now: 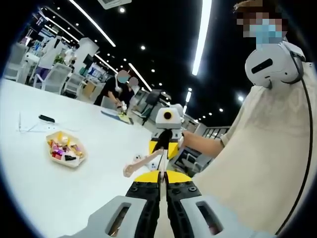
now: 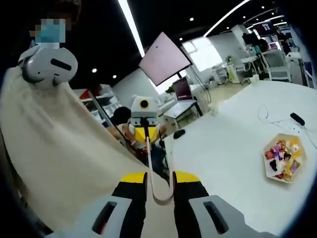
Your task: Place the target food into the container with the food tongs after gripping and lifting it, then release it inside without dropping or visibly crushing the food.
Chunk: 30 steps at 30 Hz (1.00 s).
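Your left gripper (image 1: 162, 184) has its jaws drawn nearly together on the tips of the food tongs (image 1: 143, 162), which reach forward to the right gripper facing it. In the right gripper view, your right gripper (image 2: 159, 184) clamps the looped end of the tongs between narrow jaws. The hexagonal tray (image 1: 78, 162) of wrapped sweets (image 1: 62, 148) sits on the white table (image 1: 39, 188), well apart from both sets of jaws. Which sweet is the target, you cannot tell from here.
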Motion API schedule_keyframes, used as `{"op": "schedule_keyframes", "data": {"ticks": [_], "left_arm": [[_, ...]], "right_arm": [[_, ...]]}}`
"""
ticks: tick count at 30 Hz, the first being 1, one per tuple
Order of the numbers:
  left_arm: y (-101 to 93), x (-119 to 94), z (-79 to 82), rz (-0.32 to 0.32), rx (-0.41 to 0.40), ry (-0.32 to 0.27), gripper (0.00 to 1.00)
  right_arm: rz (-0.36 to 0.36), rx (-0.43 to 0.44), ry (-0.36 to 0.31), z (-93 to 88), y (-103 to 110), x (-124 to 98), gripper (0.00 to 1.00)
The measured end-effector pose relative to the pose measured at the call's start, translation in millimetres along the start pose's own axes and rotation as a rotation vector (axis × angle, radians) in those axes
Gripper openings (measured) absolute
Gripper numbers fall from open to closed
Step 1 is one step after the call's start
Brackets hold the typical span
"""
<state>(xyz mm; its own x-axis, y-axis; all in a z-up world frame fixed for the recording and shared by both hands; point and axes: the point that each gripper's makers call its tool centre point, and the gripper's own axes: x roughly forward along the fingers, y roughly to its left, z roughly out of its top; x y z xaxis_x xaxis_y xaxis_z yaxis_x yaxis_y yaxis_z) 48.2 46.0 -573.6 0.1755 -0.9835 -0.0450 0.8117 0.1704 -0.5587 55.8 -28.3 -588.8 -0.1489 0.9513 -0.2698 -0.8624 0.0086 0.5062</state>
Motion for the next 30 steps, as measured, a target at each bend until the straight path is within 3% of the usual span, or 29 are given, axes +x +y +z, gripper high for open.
{"op": "schedule_keyframes", "data": {"ticks": [4,9,17,23,30], "left_arm": [[1.5,0.5,1.5,-0.004,-0.012,-0.016,0.0],[3.0,4.0,0.6,-0.001,-0.008,-0.012,0.0],[12.0,7.9,-5.8,0.021,-0.002,0.012,0.0],[29.4,16.6,-23.6,0.075,0.011,0.073,0.0],[42.2,20.4,-29.3,0.101,-0.028,0.067,0.0]], "right_arm": [[0.001,-0.012,0.031,-4.4,-0.4,1.4,0.17],[-0.017,-0.032,0.127,-20.2,-5.2,5.3,0.17],[-0.047,-0.016,0.149,-26.7,-17.0,3.0,0.17],[-0.1,-0.034,0.231,-46.1,-34.8,2.7,0.17],[-0.114,-0.041,0.23,-50.4,-48.7,-2.7,0.17]]}}
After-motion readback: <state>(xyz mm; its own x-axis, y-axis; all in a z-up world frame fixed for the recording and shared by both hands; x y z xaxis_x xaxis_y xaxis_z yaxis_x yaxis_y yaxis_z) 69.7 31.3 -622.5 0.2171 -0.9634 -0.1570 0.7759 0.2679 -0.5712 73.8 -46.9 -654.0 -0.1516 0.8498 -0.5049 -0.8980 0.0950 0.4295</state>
